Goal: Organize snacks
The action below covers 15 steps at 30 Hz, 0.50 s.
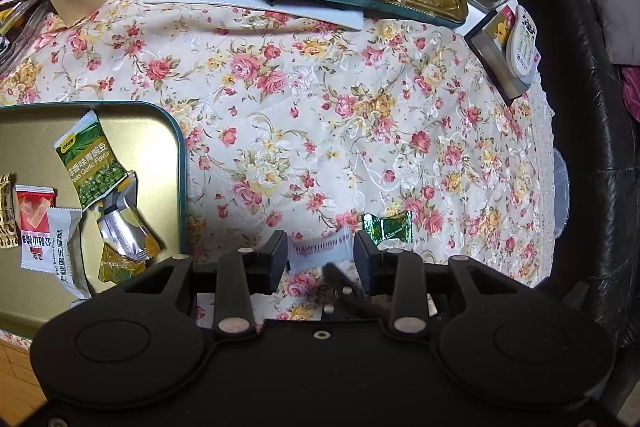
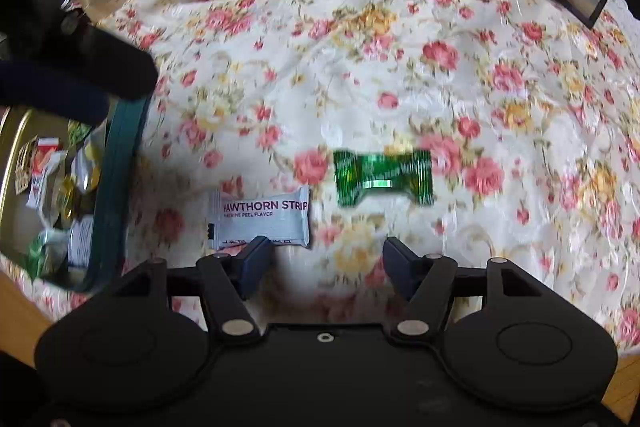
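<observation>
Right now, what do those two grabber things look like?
Both the left gripper and the right gripper are matte black plastic, with two blocky fingers on jointed bars, silver rivets, and round discs on a wide flat body. No cables or sleeves show.

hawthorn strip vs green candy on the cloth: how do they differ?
The hawthorn strip is a white, rectangular, flat-sealed pack with printed text; the green candy is shiny green foil with flared, bow-tie ends. In the left wrist view the strip sits between the left gripper's fingers, while the candy lies free beside them. Both are small wrapped snacks lying flat on the floral cloth, outside the tin.
</observation>
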Tool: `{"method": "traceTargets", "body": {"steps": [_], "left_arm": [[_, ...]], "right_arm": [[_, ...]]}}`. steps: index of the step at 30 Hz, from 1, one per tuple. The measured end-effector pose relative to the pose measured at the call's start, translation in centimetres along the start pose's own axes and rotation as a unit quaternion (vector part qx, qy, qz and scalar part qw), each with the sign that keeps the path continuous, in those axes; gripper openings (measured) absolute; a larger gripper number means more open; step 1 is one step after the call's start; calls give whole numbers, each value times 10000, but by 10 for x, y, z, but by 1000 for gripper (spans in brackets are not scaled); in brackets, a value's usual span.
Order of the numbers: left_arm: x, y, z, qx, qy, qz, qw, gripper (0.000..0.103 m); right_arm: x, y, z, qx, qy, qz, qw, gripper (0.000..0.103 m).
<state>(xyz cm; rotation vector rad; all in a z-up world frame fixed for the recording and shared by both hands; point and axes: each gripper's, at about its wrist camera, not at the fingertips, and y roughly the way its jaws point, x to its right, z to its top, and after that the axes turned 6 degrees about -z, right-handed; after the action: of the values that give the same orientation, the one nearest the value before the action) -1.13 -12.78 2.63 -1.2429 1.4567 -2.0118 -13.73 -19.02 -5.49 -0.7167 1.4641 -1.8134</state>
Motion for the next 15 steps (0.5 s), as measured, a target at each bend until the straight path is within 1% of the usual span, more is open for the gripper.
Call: {"method": "traceTargets", "body": {"steps": [7, 10, 12, 15], "left_arm": [[-12, 1, 7, 17, -209, -72, 9998, 45], [-16, 3, 9, 35, -292, -41, 9996, 45], [-18, 4, 10, 22, -350, -49, 9994, 45], [-19, 6, 10, -10, -369, -96, 9993, 45]], "right_arm": [[7, 10, 31, 361, 348, -223, 9985, 70], [18, 12, 42, 427, 579, -260, 9971, 69], [33, 12, 48, 393, 953, -221, 9944, 68], [60, 10, 55, 277, 1745, -151, 9842, 68]]}}
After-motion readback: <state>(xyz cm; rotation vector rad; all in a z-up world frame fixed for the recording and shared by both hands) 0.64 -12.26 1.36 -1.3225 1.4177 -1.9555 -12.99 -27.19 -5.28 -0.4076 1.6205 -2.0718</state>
